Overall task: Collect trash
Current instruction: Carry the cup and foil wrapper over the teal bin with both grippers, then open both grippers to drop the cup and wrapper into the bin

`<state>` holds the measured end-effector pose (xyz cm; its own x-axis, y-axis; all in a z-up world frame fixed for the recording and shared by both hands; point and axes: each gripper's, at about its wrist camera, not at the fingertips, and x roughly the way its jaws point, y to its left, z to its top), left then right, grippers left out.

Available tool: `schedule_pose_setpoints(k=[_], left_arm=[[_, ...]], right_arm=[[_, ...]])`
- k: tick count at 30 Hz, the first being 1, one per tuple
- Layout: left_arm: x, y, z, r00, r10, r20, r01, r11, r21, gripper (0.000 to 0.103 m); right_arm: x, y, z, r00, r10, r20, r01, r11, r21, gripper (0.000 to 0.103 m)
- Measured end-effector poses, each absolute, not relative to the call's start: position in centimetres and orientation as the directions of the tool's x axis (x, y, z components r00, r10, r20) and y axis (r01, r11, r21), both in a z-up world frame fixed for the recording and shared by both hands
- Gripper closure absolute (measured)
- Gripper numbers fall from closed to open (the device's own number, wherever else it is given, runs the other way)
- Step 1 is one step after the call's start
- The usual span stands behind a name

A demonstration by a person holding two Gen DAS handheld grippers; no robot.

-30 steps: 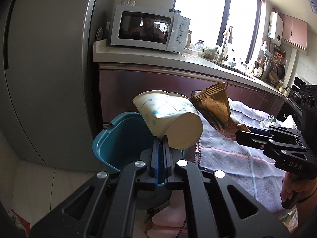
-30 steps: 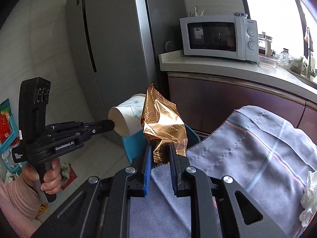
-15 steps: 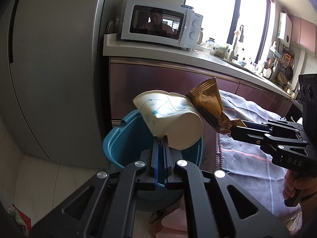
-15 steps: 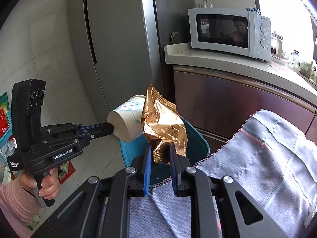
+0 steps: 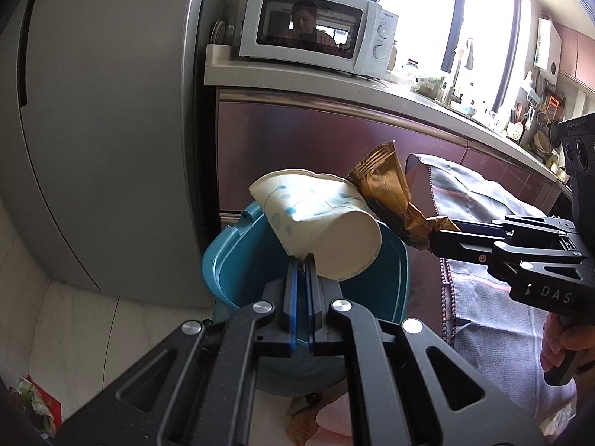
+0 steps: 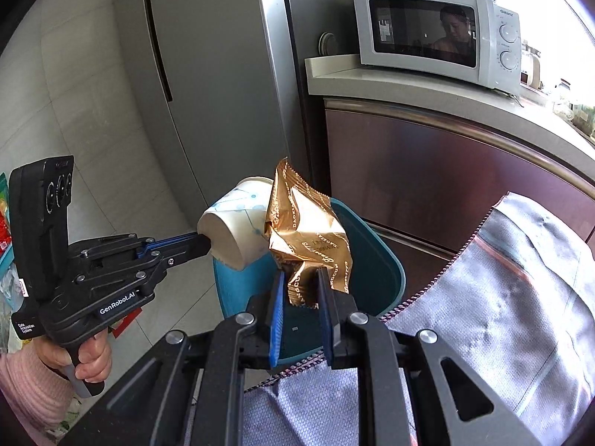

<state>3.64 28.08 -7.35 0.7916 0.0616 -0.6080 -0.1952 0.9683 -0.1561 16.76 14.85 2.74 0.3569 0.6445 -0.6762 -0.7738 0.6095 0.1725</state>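
My left gripper (image 5: 304, 260) is shut on the rim of a white paper cup (image 5: 316, 223) with blue dots, which lies on its side. The cup hangs over a teal bin (image 5: 227, 260). In the right wrist view the same cup (image 6: 234, 230) sticks out from the left gripper (image 6: 204, 243) above the bin (image 6: 375, 260). My right gripper (image 6: 300, 278) is shut on a crumpled gold snack wrapper (image 6: 308, 238), held over the bin's near side. From the left wrist view the wrapper (image 5: 386, 193) touches the cup, pinched by the right gripper (image 5: 433, 238).
A grey cloth (image 6: 502, 316) covers a table edge right of the bin. A steel fridge (image 5: 104, 130) stands behind on the left, a counter with a white microwave (image 5: 316, 33) beyond. Litter (image 5: 33, 405) lies on the tiled floor.
Both grippers moved forward and down with cup and wrapper; the bin now lies directly beneath them and looks larger. Neither grip changed.
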Motion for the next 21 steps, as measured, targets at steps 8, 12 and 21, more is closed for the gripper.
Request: schedule_pose_setpoints(k=[8, 12, 21], left_arm=[[5.0, 28.1, -9.2, 0.76, 0.083, -0.645, -0.221, 0.966, -0.136, 0.099], [6.2, 28.4, -10.3, 0.736, 0.081, -0.673, -0.229, 0.964, -0.135, 0.099], [8.3, 28.1, -13.1, 0.692, 0.043, -0.72, -0.222, 0.963, -0.155, 0.098]], right_arm=[[18.7, 16.7, 1.2, 0.306, 0.614, -0.727, -0.759, 0.618, 0.203, 0.087], [19.6, 17.5, 0.4, 0.28, 0.6, -0.75, -0.746, 0.628, 0.223, 0.085], [20.2, 17.6, -0.4, 0.263, 0.59, -0.763, -0.72, 0.647, 0.251, 0.075]])
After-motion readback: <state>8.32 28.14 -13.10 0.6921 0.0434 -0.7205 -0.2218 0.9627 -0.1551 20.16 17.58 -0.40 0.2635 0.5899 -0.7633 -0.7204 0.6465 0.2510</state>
